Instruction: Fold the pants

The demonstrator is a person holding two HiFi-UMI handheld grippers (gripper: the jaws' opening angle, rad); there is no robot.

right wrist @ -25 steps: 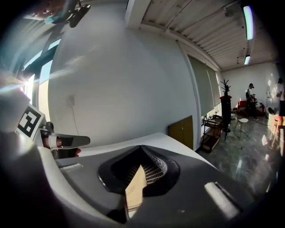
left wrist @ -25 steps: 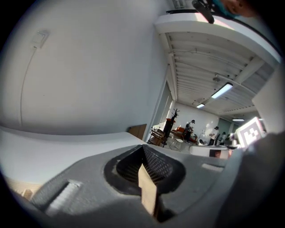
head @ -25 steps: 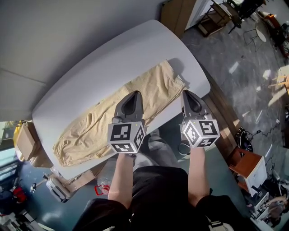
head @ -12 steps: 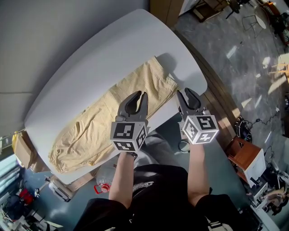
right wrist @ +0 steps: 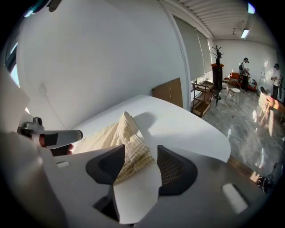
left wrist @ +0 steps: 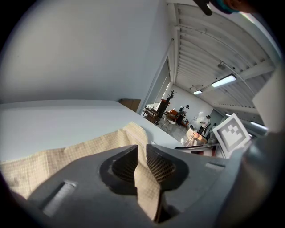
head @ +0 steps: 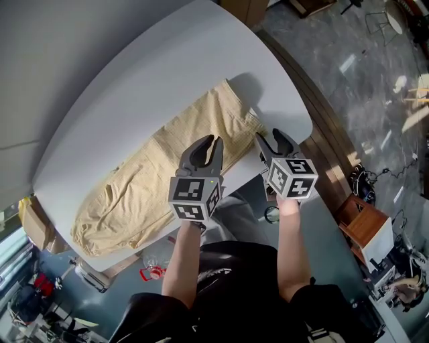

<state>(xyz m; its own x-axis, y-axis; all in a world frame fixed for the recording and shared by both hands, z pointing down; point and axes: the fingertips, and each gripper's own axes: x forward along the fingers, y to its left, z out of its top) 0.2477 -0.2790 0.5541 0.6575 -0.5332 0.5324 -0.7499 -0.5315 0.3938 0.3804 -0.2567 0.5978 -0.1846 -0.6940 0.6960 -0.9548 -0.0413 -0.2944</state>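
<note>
Beyond the pants (head: 154, 181), a broad strip of bare white table (head: 167, 87) lies open, running up to the wall (head: 60, 40) that closes off the far side. Past the pants' right-hand end the tabletop is bare out to its rounded corner, where a wooden cabinet (head: 247, 8) stands just behind and open grey floor (head: 348, 80) spreads to the side. On the near side of the pants only a thin margin of table shows, and the person's body (head: 234, 281) stands close to that edge. Off the pants' left-hand end, a cardboard box (head: 33, 224) sits below the table's end.
</note>
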